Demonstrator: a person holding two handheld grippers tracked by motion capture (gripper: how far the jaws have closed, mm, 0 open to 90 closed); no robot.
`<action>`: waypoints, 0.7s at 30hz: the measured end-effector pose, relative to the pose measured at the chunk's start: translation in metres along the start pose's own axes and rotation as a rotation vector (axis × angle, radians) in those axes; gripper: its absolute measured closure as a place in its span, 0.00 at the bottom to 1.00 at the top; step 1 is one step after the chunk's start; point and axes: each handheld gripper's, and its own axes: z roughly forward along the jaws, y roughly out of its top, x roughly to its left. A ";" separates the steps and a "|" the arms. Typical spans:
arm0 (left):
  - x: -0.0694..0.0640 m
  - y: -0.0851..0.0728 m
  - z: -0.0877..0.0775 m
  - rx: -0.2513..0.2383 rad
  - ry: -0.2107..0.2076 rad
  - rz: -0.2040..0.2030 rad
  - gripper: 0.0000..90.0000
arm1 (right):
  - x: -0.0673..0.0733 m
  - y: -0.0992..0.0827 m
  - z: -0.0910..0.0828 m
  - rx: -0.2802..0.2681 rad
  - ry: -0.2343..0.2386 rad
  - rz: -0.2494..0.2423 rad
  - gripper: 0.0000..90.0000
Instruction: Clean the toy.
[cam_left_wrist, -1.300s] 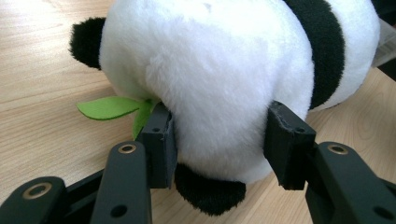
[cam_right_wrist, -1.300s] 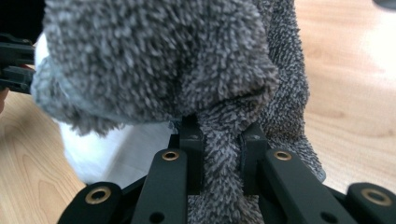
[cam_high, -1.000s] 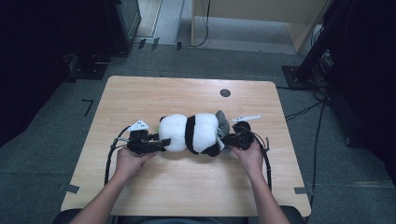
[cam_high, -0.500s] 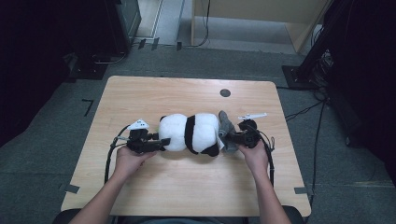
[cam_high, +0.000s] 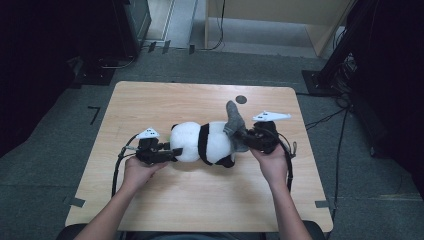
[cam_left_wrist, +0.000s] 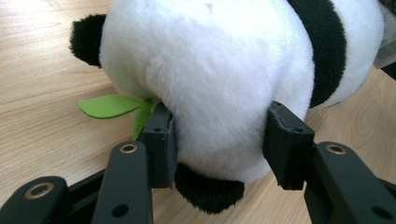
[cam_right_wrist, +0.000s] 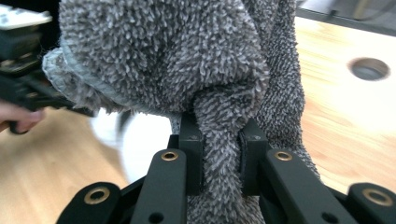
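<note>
On the pale wooden worktop, seen from the high view, a plush panda lies on its side near the middle. Left tongs grip the panda's near-left end; right tongs at the panda's far-right end hold up a grey fuzzy sock, which rises above the toy. A small round hole sits in the worktop beyond the panda. Grey carpeted floor surrounds the worktop, with dark equipment and cables to both sides and a light wooden cabinet behind.

From the left gripper view, the left tongs are partly closed, pinching the panda's white body, the plush bulging between the pads. A green felt leaf pokes out beside the panda, lying flat on the wood.

From the right gripper view, the right tongs are pressed tight on a bunched fold of the sock, whose open cuff hangs above them toward the panda.

Likely risks: the thin pinch on the sock could slip as it is stretched, or the pull could drag the soft panda out of the left tongs, since plush compresses and gives little purchase
</note>
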 end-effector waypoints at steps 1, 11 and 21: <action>0.000 0.000 0.000 0.000 0.001 0.002 0.57 | 0.007 0.003 0.003 0.007 0.008 -0.020 0.86; -0.001 -0.001 -0.001 0.003 0.003 -0.007 0.57 | 0.048 0.011 0.048 0.089 0.060 -0.127 0.86; -0.003 -0.001 -0.001 0.007 0.006 -0.001 0.57 | 0.080 -0.005 0.084 0.171 0.124 -0.211 0.86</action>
